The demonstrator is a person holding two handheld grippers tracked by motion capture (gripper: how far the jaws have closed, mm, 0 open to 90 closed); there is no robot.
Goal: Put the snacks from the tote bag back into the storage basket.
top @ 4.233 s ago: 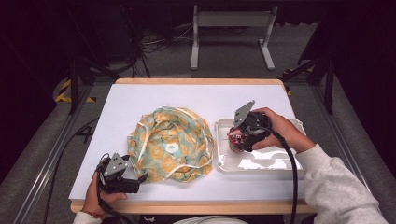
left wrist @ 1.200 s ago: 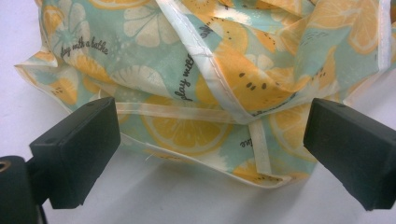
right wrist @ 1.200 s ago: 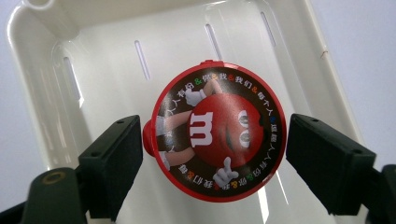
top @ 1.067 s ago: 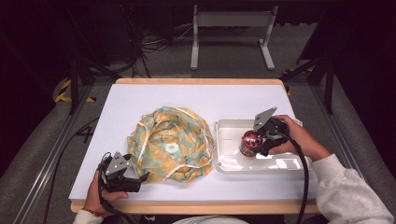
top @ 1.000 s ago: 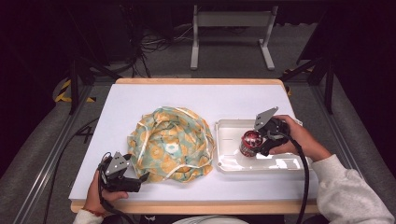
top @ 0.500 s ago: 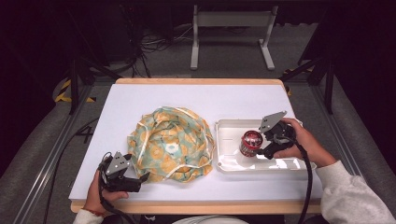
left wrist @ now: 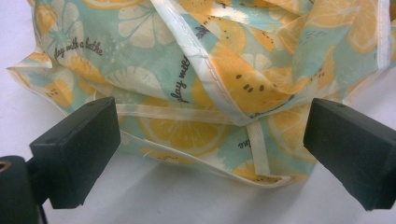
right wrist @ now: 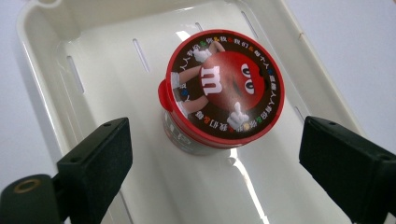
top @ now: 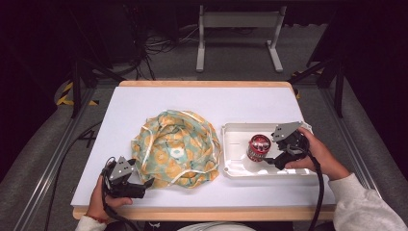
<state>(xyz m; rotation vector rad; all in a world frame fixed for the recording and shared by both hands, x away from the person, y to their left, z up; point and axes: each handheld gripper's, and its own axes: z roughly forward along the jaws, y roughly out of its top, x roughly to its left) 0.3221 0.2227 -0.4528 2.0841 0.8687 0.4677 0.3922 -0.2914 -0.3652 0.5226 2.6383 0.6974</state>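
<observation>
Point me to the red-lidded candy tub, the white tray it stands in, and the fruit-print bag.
candy tub (right wrist: pixel 223 88), right gripper view, middle of its red lid.
white tray (top: pixel 234 131), high view, far left corner of its rim.
fruit-print bag (top: pixel 175 144), high view, middle of the crumpled fabric.

Lab recording bay: white table in aluminium rail frame, loose floor cables, dark surround.

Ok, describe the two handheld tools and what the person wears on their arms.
Both the left tool and right tool are black, with blocky black jaws and a grey three-cornered plate on top. A black cable trails from the right one. The right arm wears a light grey sleeve.
</observation>
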